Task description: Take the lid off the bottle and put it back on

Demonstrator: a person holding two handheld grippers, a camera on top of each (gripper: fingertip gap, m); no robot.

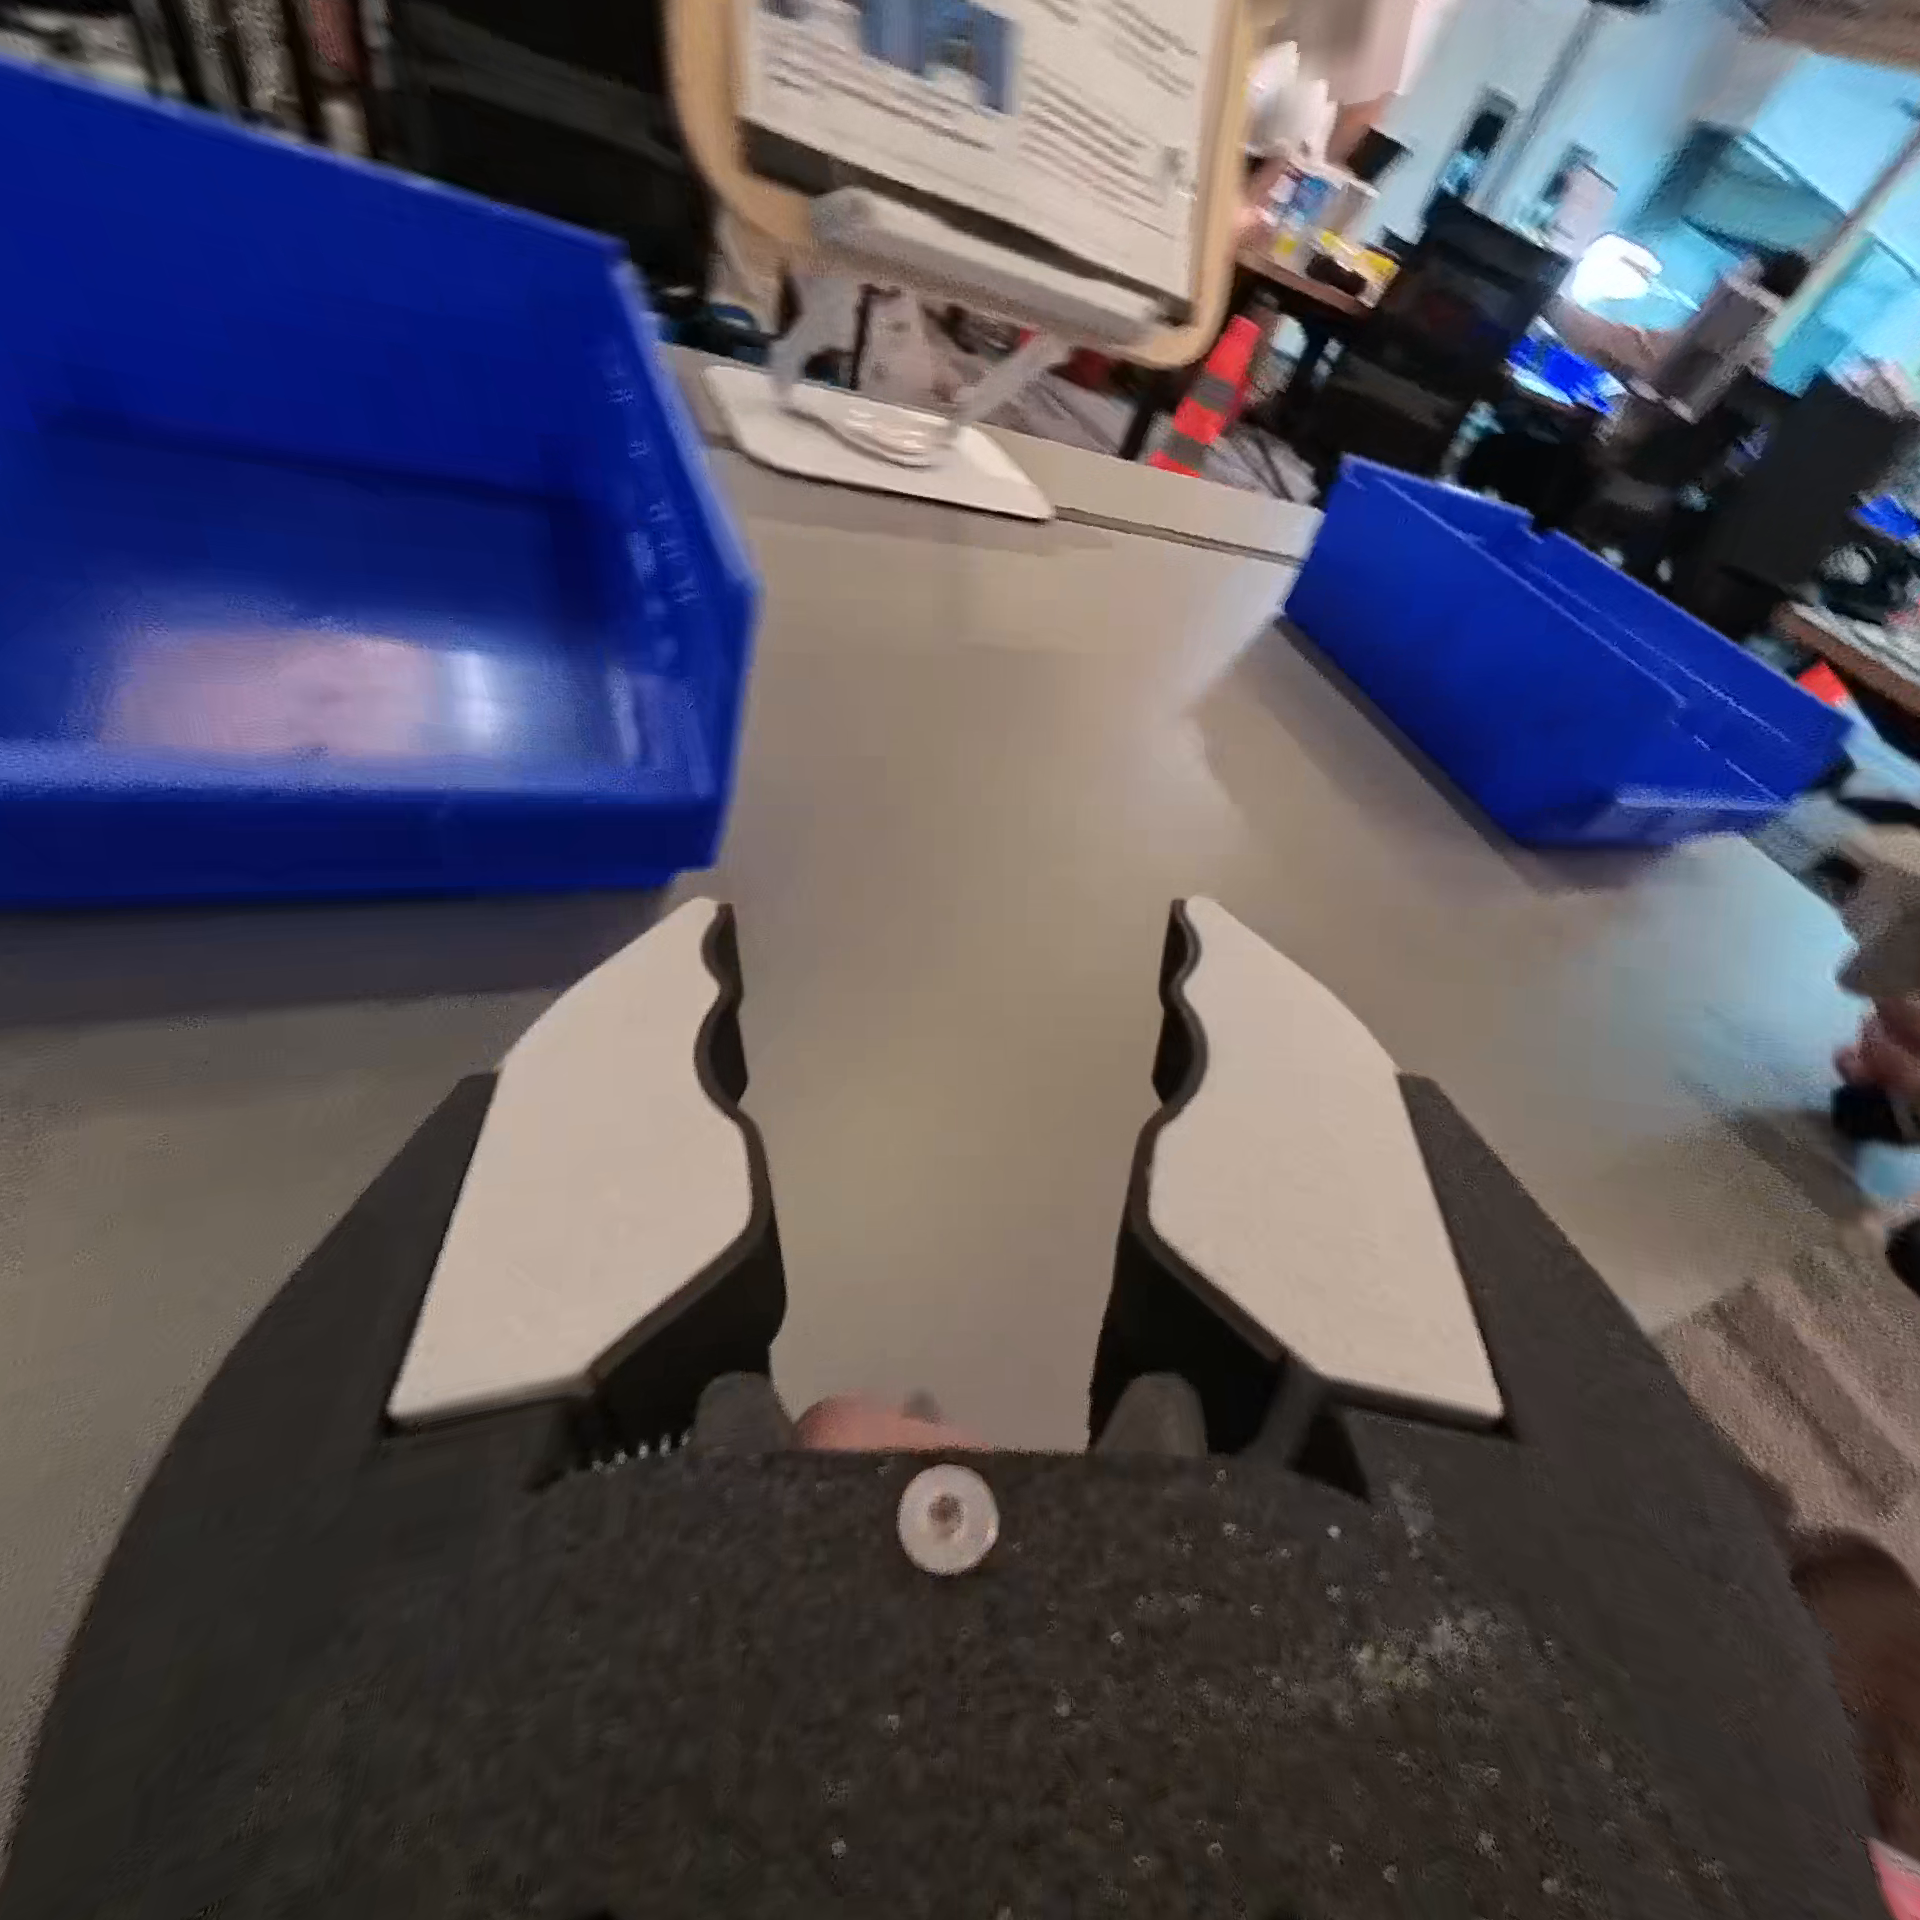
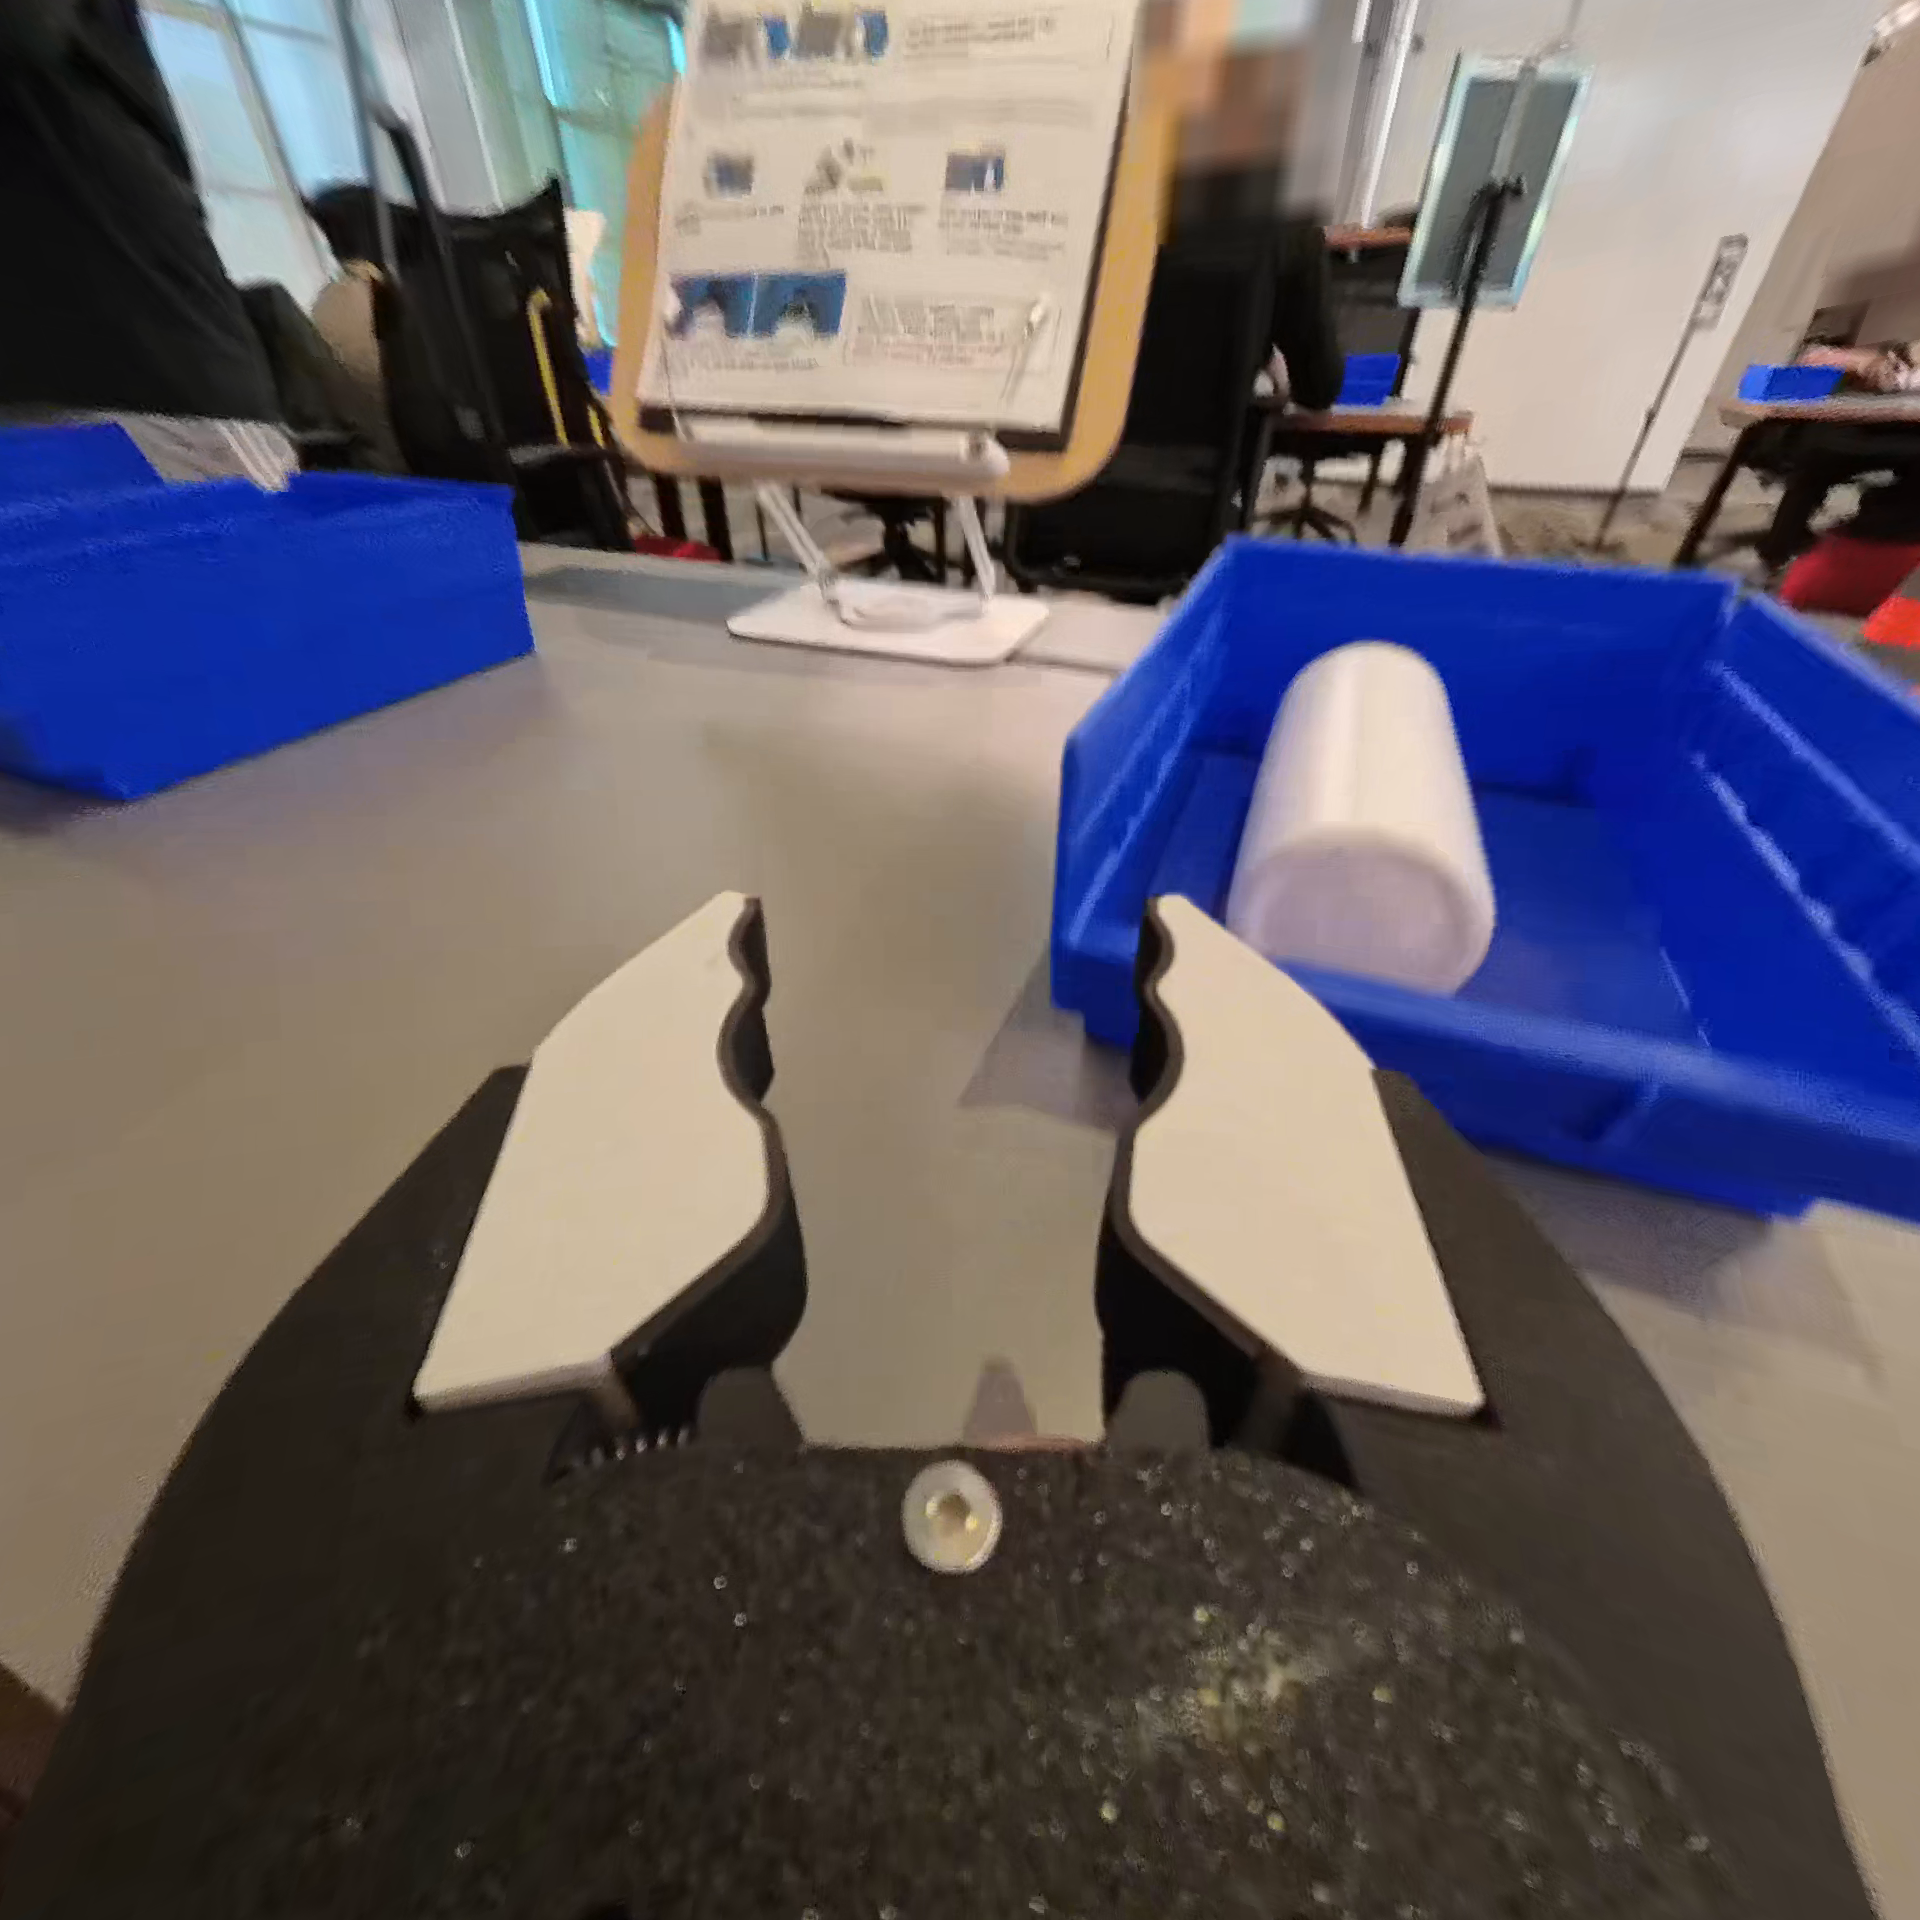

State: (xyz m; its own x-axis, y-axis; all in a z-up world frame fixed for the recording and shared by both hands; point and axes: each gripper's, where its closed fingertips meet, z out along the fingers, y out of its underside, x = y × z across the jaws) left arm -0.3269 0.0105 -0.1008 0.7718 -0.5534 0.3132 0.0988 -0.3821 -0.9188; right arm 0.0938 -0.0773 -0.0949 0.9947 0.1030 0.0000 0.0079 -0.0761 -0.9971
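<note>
A white cylindrical bottle (image 2: 1361, 810) lies on its side in a blue bin (image 2: 1558, 1049) at the right in the right wrist view, its round end toward me. I cannot make out its lid. My right gripper (image 2: 951, 914) is open and empty over the grey table (image 2: 623, 883), just left of that bin's front corner. My left gripper (image 1: 951, 914) is open and empty over the bare table (image 1: 956, 727), between two blue bins. The bottle does not show in the left wrist view.
A large blue bin (image 1: 312, 582) stands at the left and a second blue bin (image 1: 1538, 675) at the right. A document stand with printed sheets (image 2: 883, 229) stands at the table's far edge. Chairs and desks fill the room behind.
</note>
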